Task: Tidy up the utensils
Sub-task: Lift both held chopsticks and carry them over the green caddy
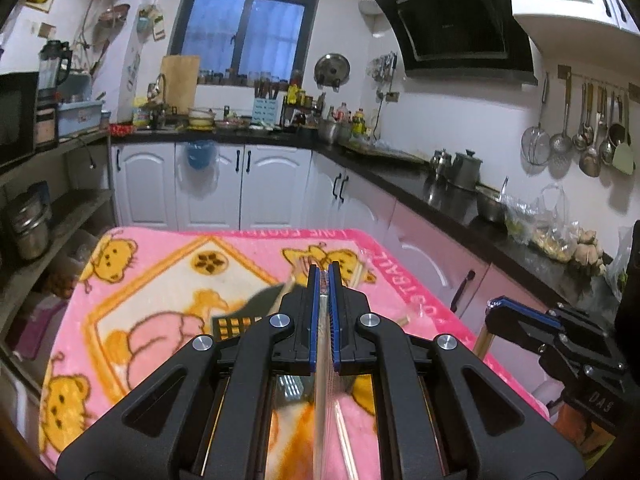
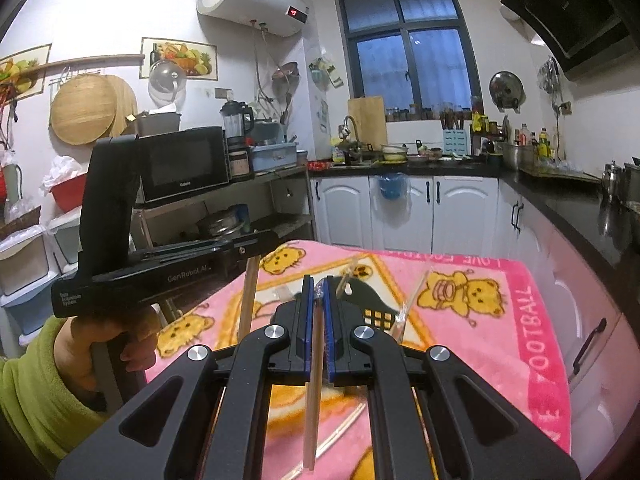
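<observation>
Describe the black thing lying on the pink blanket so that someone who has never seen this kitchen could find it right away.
Find the table under the pink teddy-bear blanket, in front of the white cabinets. Near its middle, just beyond the right gripper, lies a black utensil holder. It is the only dark object on the blanket, with a grid of small square holes at one end, while the pieces around it are pale sticks and clear wrapping.

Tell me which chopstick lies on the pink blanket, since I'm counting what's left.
The clear-wrapped chopstick right of the black tray; one leans on that tray, and the left gripper and right gripper each clamp one.
</observation>
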Demonstrator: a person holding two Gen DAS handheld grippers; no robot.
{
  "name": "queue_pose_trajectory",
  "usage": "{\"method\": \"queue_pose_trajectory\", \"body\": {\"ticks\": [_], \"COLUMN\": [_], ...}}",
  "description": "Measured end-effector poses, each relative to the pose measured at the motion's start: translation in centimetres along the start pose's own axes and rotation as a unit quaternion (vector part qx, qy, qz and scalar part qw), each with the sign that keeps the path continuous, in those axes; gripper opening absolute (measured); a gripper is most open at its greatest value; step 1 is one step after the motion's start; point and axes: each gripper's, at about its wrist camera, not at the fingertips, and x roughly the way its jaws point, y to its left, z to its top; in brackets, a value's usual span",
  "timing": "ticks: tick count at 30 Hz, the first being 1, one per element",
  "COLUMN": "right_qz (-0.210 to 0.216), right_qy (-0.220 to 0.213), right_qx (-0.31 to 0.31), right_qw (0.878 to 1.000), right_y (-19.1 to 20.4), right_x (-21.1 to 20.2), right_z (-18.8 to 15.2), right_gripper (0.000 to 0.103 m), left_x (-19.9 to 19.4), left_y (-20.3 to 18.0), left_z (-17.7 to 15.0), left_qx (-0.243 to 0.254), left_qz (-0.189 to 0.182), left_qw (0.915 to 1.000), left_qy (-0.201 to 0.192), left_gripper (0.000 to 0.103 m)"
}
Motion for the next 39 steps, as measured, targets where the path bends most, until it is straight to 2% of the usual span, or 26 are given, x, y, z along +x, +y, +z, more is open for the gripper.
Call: {"method": "queue_pose_trajectory", "body": {"ticks": [12,23,27,31,39], "right_qz": [0.007,0.002,-0.006,-0.02,-0.047], "right_qy": [-0.017,-0.039,-0.046,-0.053,-0.071], "right_qx": [-0.016,-0.018,-0.022,-0.024,-0.021], "right_qw": [1.0,0.999,0.999,0.998,0.996], "right_y": [0.8,0.4,0.2,-0.4,-2.0], "right_x": [1.7,3.0,3.5,4.0,5.8], "right_z": [3.0,5.9,6.7,7.7,8.9], "right_gripper": [0.005,0.005,0.005,0.005,0.005], "left_x": [-1.7,-0.9,-0.1,1.3,4.0], "left_y": [0.7,1.9,2.3,2.4,3.3], "left_z": [4.7,7.6,8.2,9.0,9.5], "left_qx": [0.02,0.013,0.005,0.01,0.002], "left_qz": [0.021,0.038,0.045,0.068,0.077], "left_qw": [0.9978,0.9949,0.9937,0.991,0.9901], "left_qy": [-0.06,-0.092,-0.102,-0.114,-0.117], "left_gripper": [0.002,0.002,0.002,0.002,0.002]}}
